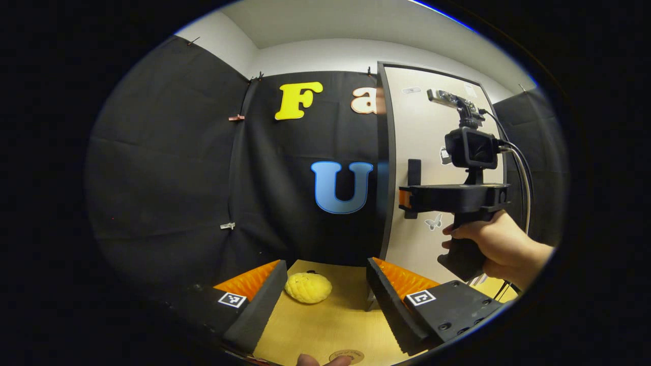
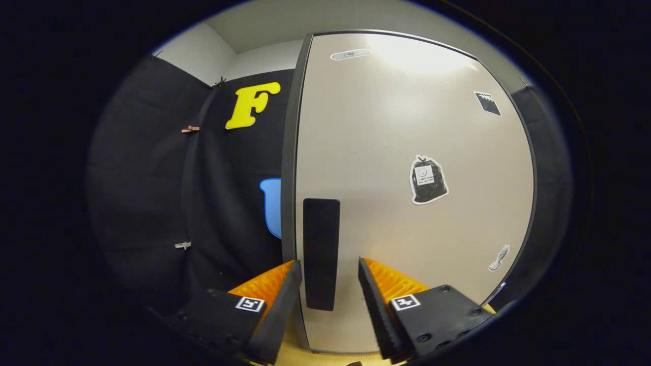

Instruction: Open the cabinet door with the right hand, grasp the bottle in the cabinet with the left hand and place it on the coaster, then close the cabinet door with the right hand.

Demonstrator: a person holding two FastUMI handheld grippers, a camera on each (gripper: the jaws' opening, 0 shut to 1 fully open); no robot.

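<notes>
Right gripper view has the right hand-held gripper point(image 2: 329, 284) squared up to the closed cabinet door point(image 2: 407, 203), its jaws spread wide with the dark upright handle point(image 2: 321, 253) standing between them; neither finger presses on it yet, so it holds nothing. To do this step well, I'd say the fingers should close squarely on the middle of the handle, then draw back along the door's swing rather than straight out, so the grip doesn't slip. The door is a pale, smooth panel in a dark frame, with a few small stickers on it. The bottle must be behind it, out of sight.

From the left gripper view, the left hand-held gripper point(image 1: 324, 295) waits wide open and empty over the tabletop point(image 1: 325, 325), near a yellow knobbly object point(image 1: 307, 287). The round coaster point(image 1: 347, 355) lies at the near edge.
</notes>
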